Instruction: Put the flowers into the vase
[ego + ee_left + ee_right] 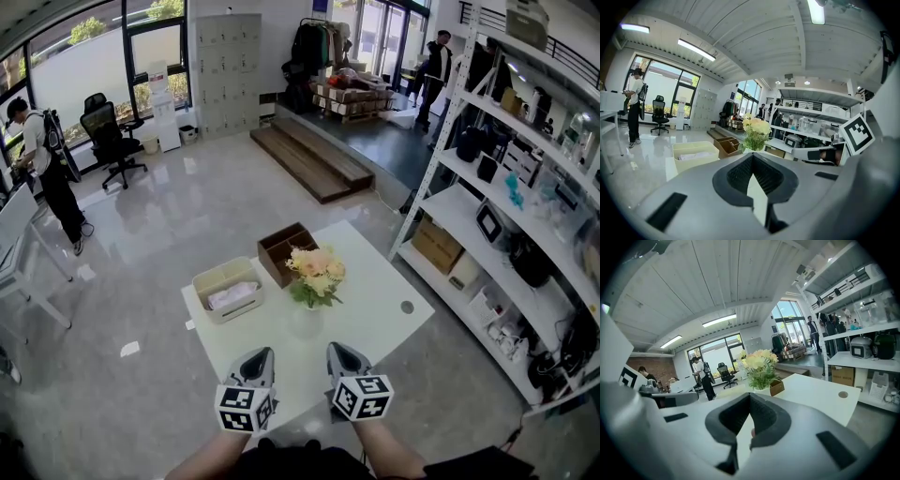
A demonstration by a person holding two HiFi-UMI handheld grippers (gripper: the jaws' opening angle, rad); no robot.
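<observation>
A bunch of pale yellow and peach flowers [316, 272] with green leaves stands upright in a white vase [307, 322] at the middle of the white table [375, 309]. Both grippers hover side by side over the table's near edge, pointing at the vase and apart from it. My left gripper [259, 357] is shut with nothing between its fingers, and my right gripper [339, 351] is the same. In the left gripper view the flowers [756, 129] rise just beyond the closed tips [753, 154]. In the right gripper view the flowers [759, 363] and vase [762, 390] show above the closed tips [750, 393].
A beige bin [228, 289] holding white material sits left of the vase, and a brown divided box [284, 251] behind it. A cable hole [407, 307] marks the table's right side. Metal shelving [506, 216] stands to the right. A person [42, 169] stands far left.
</observation>
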